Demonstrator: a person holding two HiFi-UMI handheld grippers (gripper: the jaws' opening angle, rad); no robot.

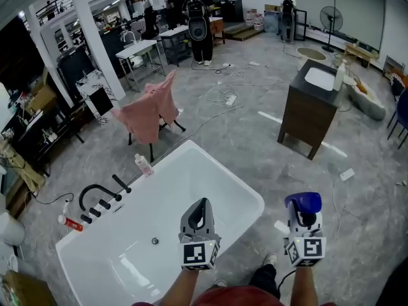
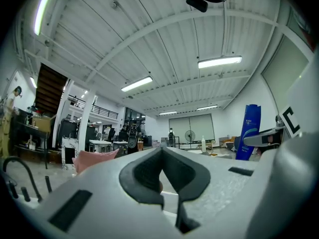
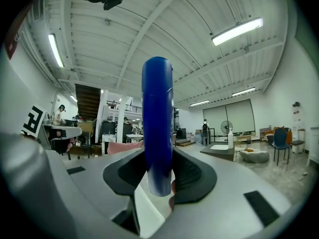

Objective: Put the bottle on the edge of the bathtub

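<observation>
Closest to the person, the left gripper (image 1: pixel 201 204) was held out over the near end of the white bathtub (image 1: pixel 223 164), its jaws pressed together with nothing between them. Just beside it, off the tub's corner and above the grey floor, the right gripper (image 1: pixel 305 214) had its pads clamped on the blue bottle (image 1: pixel 305 201), which stood upright between them, its top rising well above the jaws and its base hanging just below them. The bottle was not on the tub's edge.

On the tub's left rim sat a black faucet (image 1: pixel 95 193), with a red-and-white tube (image 1: pixel 71 223) nearer and a small pink bottle (image 1: pixel 143 164) further along the same rim. Beyond the tub stood a chair draped in pink cloth (image 1: pixel 150 110), and to the right a dark vanity (image 1: pixel 309 110) with a white basin. At the far end, people (image 1: pixel 199 24) stood among tables, with a pedestal fan (image 1: pixel 331 21) off to the right.
</observation>
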